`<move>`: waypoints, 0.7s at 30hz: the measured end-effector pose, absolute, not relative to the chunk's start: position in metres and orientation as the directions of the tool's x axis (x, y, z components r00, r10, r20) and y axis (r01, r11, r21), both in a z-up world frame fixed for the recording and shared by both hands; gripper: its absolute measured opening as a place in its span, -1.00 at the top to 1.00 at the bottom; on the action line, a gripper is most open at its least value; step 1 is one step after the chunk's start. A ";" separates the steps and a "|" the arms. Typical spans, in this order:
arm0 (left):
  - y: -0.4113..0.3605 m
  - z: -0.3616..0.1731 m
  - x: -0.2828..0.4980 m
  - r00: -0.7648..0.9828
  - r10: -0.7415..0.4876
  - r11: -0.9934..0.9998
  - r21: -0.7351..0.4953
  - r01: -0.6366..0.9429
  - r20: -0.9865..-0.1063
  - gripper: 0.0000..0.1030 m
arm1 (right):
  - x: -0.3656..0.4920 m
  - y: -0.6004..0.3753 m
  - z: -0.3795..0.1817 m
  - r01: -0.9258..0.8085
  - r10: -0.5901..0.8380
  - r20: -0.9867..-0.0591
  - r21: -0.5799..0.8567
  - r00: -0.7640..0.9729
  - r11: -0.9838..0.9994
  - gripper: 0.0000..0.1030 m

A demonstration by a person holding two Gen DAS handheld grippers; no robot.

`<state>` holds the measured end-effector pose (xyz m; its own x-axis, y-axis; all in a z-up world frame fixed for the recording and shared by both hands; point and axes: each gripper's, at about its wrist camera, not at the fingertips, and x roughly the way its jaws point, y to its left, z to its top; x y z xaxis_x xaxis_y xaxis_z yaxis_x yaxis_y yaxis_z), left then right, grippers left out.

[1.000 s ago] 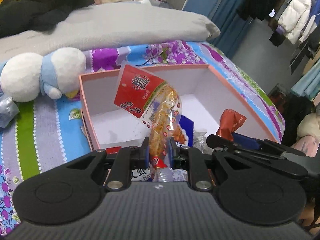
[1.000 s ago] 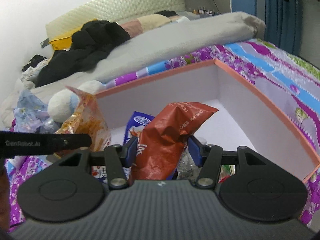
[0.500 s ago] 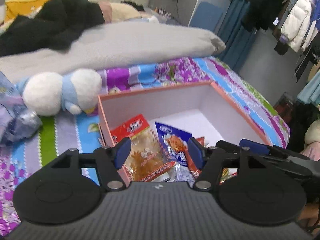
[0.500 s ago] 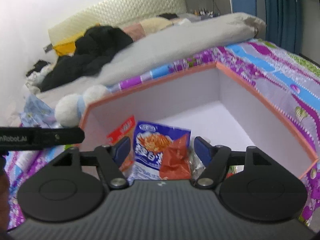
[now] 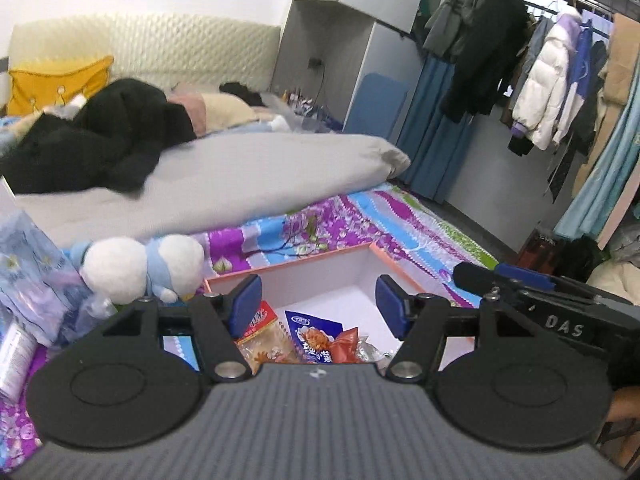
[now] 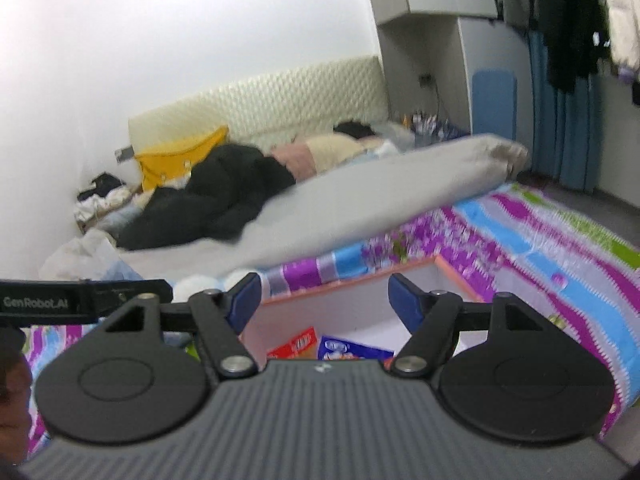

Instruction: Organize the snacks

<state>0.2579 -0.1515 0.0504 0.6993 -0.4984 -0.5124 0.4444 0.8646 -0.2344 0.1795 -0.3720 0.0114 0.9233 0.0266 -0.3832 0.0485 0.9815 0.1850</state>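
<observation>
Presently: left gripper (image 5: 318,300) and right gripper (image 6: 322,302) both spread wide, empty. Snack packets (image 5: 312,338) in pink-rimmed box (image 5: 288,266): light, crinkly, slippery film, probably crushable; best pinched at sealed edge.

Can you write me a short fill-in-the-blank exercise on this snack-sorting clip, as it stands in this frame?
1. The left gripper has its jaws ____ and holds nothing.
2. The blue snack packet lies inside the ____.
3. Left of the pink-rimmed box, a white and blue ____ lies on the floral bedsheet.
4. The right gripper holds ____.

Missing words: open; box; plush toy; nothing
</observation>
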 end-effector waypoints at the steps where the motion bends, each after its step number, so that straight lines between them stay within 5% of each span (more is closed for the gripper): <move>1: -0.149 0.056 0.251 0.704 -0.498 0.864 -0.226 0.449 -0.507 -0.33 | 0.172 -0.371 0.018 0.045 0.030 -0.374 0.191 0.927 0.980 -0.40; 13: -0.116 0.088 0.170 0.732 -0.508 0.860 -0.218 0.461 -0.454 -0.33 | 0.112 -0.354 0.034 0.057 0.014 -0.339 0.197 0.941 0.979 -0.40; 21: -0.097 0.080 0.134 0.735 -0.475 0.877 -0.190 0.442 -0.483 -0.33 | 0.085 -0.341 0.011 0.079 0.008 -0.398 0.200 0.917 0.977 -0.40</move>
